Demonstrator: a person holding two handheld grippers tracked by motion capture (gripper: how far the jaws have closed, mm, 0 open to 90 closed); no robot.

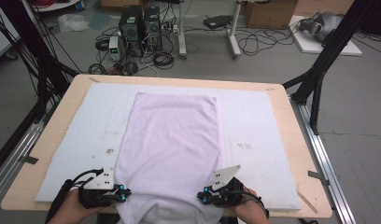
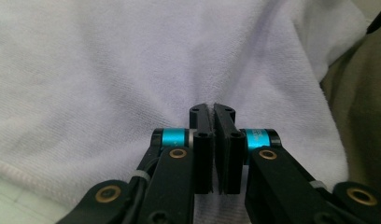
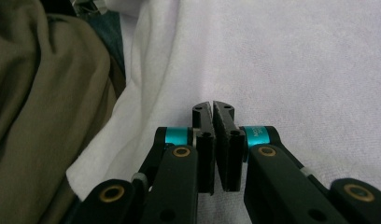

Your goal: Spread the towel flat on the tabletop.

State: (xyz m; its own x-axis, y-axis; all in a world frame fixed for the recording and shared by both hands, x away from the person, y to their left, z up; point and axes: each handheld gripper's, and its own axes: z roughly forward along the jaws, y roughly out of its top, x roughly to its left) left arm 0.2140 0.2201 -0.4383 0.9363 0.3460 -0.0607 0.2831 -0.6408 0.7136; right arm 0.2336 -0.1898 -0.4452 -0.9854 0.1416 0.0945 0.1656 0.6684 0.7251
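Between the left gripper point(image 1: 124, 192) and right gripper point(image 1: 201, 196), the towel's point(image 1: 172, 140) near end is cut off by the picture's edge.

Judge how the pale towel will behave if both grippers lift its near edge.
The towel will probably sag and fold between the left gripper and right gripper: it already drapes limply over the table edge. Its looped terry surface suggests little slipping. It looks light, though its far end may drag.

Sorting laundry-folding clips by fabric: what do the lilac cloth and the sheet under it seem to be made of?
The lilac cloth looks like terry towelling: soft, matte, with a fine looped nap and a stitched hem. The sheet beneath looks like pale, matte foam or felt padding, scuffed in spots; uncertain.
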